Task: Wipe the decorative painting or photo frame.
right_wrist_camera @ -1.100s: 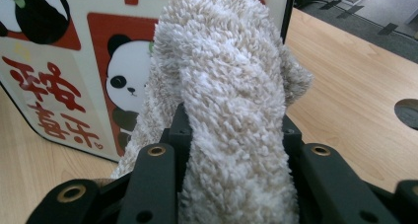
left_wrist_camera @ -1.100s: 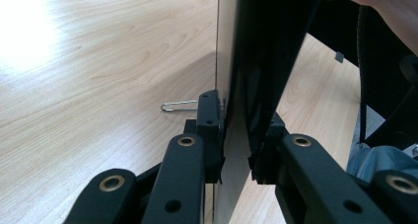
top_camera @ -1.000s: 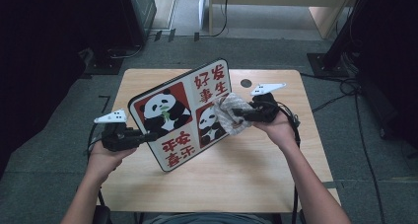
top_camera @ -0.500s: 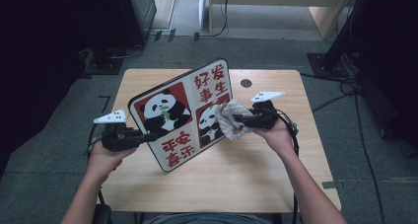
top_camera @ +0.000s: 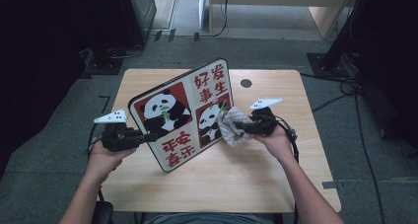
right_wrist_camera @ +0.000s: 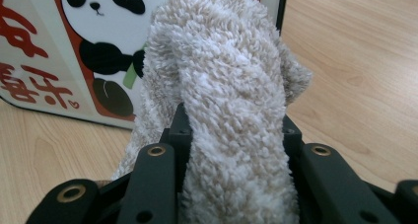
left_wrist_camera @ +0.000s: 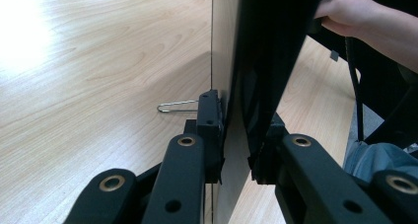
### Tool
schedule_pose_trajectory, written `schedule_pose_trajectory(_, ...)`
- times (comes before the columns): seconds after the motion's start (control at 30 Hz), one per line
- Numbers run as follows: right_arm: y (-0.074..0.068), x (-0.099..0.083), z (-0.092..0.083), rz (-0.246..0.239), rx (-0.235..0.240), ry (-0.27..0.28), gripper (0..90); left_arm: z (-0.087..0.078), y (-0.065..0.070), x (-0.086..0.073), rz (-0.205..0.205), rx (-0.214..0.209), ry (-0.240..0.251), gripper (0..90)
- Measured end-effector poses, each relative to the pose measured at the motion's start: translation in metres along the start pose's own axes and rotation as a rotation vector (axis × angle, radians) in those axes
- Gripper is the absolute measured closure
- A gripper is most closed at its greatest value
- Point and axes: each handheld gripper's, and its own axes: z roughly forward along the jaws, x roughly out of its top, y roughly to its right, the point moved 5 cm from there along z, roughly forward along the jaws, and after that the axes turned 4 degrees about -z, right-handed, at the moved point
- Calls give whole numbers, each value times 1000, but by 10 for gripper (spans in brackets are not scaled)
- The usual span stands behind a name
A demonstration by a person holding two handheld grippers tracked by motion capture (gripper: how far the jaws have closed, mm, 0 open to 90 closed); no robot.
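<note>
A square board (top_camera: 182, 113) printed with pandas and red characters stands tilted on edge on the wooden table (top_camera: 276, 174). My left gripper (top_camera: 145, 136) is shut on the board's left edge (left_wrist_camera: 231, 135), one jaw on each face. My right gripper (top_camera: 235, 126) is shut on a fluffy beige cloth (top_camera: 230, 128), which bulges up between the jaws (right_wrist_camera: 231, 110). The cloth touches the board's lower right panel, over the small panda (right_wrist_camera: 106, 46).
A thin wire stand (left_wrist_camera: 175, 106) pokes out behind the board on the tabletop. A dark round hole (top_camera: 246, 83) sits near the table's far edge. Cables (top_camera: 340, 93) run on the floor at the right.
My right gripper has carried the cloth down along the board's right side, from beside the upper characters to the small panda. The left hand and the board have stayed put.
</note>
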Motion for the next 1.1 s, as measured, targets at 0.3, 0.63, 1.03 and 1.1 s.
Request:
schedule_pose_trajectory(0.3,-2,-18,10,39,23,-22,647,0,0,0,4,-6,-5,788)
schedule_pose_trajectory(0.63,-4,-34,20,52,38,-50,648,0,-1,0,8,-16,-6,788)
schedule_pose_trajectory(1.03,-3,-36,21,59,52,-88,650,0,0,0,2,-8,-3,787)
schedule_pose_trajectory(1.1,-3,-35,19,58,58,-89,651,0,0,0,1,-7,-2,787)
